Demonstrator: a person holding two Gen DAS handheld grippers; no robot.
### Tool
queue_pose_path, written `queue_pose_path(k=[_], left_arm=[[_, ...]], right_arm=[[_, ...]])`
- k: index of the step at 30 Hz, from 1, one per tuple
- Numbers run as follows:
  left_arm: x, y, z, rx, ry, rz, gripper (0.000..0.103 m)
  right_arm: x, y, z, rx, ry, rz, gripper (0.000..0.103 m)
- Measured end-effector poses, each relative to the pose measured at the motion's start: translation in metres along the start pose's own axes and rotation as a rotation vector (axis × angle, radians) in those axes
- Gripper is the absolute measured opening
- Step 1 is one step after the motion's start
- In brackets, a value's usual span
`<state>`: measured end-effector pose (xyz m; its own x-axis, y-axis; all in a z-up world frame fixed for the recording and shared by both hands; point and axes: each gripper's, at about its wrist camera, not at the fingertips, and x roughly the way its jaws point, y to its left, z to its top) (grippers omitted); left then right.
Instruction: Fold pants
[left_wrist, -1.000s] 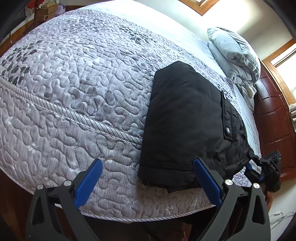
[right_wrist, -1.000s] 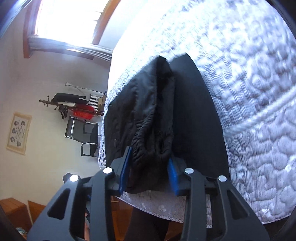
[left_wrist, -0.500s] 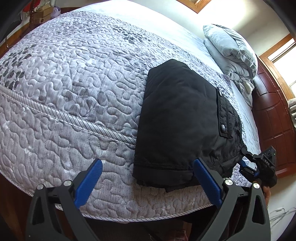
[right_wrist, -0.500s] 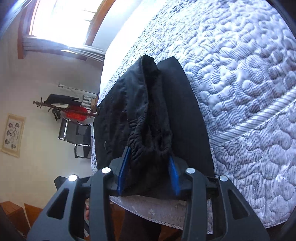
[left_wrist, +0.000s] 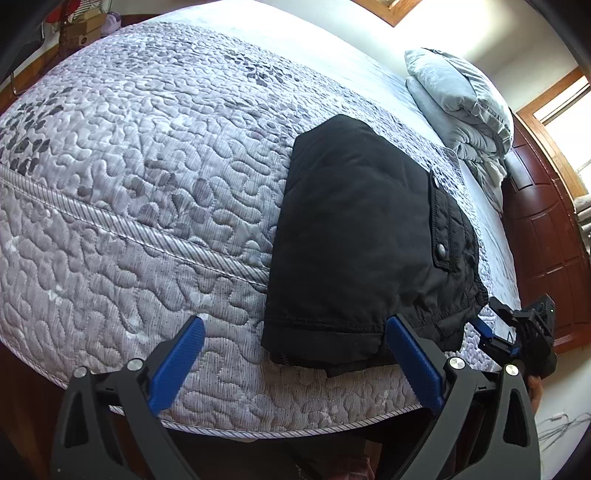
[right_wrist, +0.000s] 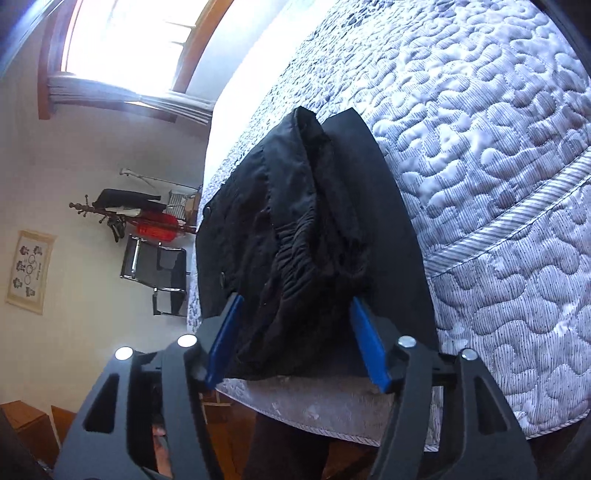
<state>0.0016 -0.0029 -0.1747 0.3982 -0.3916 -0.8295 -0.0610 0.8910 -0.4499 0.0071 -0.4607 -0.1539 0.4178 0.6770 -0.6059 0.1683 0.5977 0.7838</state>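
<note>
The black pants (left_wrist: 362, 236) lie near the quilted bed's (left_wrist: 147, 166) front edge, already a compact folded rectangle; little seems left beyond release. The right gripper (right_wrist: 295, 339) straddles the bunched waistband, jaws part-spread, grip uncertain. The left gripper (left_wrist: 295, 362) hovers wide apart, holding nothing.
</note>
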Motion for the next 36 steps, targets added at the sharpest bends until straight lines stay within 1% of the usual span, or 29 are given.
queue_pose_path(k=[1, 2, 6, 9, 10, 14, 15, 18, 20, 21, 22, 23, 24, 25, 26, 27, 28, 29, 32, 33, 36], left_arm=[[0.0, -0.001, 0.0, 0.003, 0.001, 0.0, 0.099], [0.0, -0.002, 0.0, 0.006, 0.002, 0.0, 0.099], [0.0, -0.003, 0.001, 0.005, 0.0, 0.001, 0.099], [0.0, -0.002, 0.001, -0.002, 0.0, -0.002, 0.099], [0.001, -0.002, 0.001, -0.001, 0.0, -0.001, 0.099], [0.002, -0.003, 0.001, 0.003, 0.003, 0.0, 0.099], [0.003, -0.003, 0.001, 0.002, 0.004, -0.003, 0.099], [0.003, -0.003, 0.001, 0.013, 0.002, 0.001, 0.099], [0.003, -0.003, 0.0, 0.019, 0.005, 0.009, 0.099], [0.003, -0.003, 0.0, 0.022, 0.006, 0.008, 0.099], [0.003, -0.003, 0.0, 0.024, 0.006, 0.006, 0.099], [0.002, -0.002, 0.001, 0.026, 0.008, 0.002, 0.099], [0.001, -0.001, 0.002, 0.026, 0.008, -0.004, 0.099], [0.0, 0.0, 0.003, 0.023, 0.007, -0.018, 0.099], [-0.002, 0.002, 0.006, 0.014, 0.007, -0.045, 0.099], [-0.004, 0.004, 0.009, 0.005, 0.009, -0.067, 0.099], [-0.006, 0.006, 0.012, -0.011, 0.011, -0.099, 0.099], [-0.007, 0.007, 0.015, -0.024, 0.011, -0.123, 0.099], [-0.008, 0.014, 0.027, -0.088, 0.015, -0.234, 0.099], [-0.006, 0.018, 0.033, -0.122, 0.028, -0.287, 0.099], [0.005, 0.023, 0.042, -0.189, 0.074, -0.38, 0.099]], right_arm=[[0.002, -0.002, 0.001, 0.01, 0.0, -0.003, 0.033], [0.001, -0.005, 0.001, 0.02, 0.001, 0.007, 0.032], [-0.003, -0.006, 0.0, 0.025, -0.015, 0.016, 0.021], [-0.011, -0.007, 0.001, 0.019, -0.021, 0.023, 0.018], [-0.013, -0.01, 0.002, 0.01, -0.019, 0.013, 0.0], [-0.013, -0.019, 0.003, -0.003, -0.004, -0.064, 0.0], [-0.012, -0.019, 0.002, -0.012, -0.002, -0.075, 0.004], [-0.012, -0.017, -0.003, -0.048, 0.002, -0.117, 0.004], [-0.012, -0.013, -0.007, -0.075, 0.007, -0.149, 0.009], [-0.013, -0.012, -0.007, -0.086, 0.01, -0.154, 0.017], [-0.014, -0.011, -0.008, -0.091, 0.009, -0.155, 0.03], [-0.016, -0.009, -0.009, -0.096, 0.006, -0.155, 0.038], [-0.02, -0.007, -0.01, -0.105, -0.004, -0.148, 0.051], [-0.023, -0.005, -0.01, -0.108, -0.011, -0.139, 0.061], [-0.028, -0.003, -0.009, -0.11, -0.019, -0.127, 0.066], [-0.033, -0.001, -0.007, -0.106, -0.028, -0.114, 0.083], [-0.037, -0.001, -0.005, -0.101, -0.035, -0.099, 0.092], [-0.043, 0.0, -0.001, -0.088, -0.047, -0.068, 0.093], [-0.055, -0.002, 0.01, -0.037, -0.068, 0.018, 0.093], [-0.059, -0.004, 0.014, -0.021, -0.08, 0.049, 0.093], [-0.065, -0.007, 0.026, 0.008, -0.1, 0.091, 0.093]])
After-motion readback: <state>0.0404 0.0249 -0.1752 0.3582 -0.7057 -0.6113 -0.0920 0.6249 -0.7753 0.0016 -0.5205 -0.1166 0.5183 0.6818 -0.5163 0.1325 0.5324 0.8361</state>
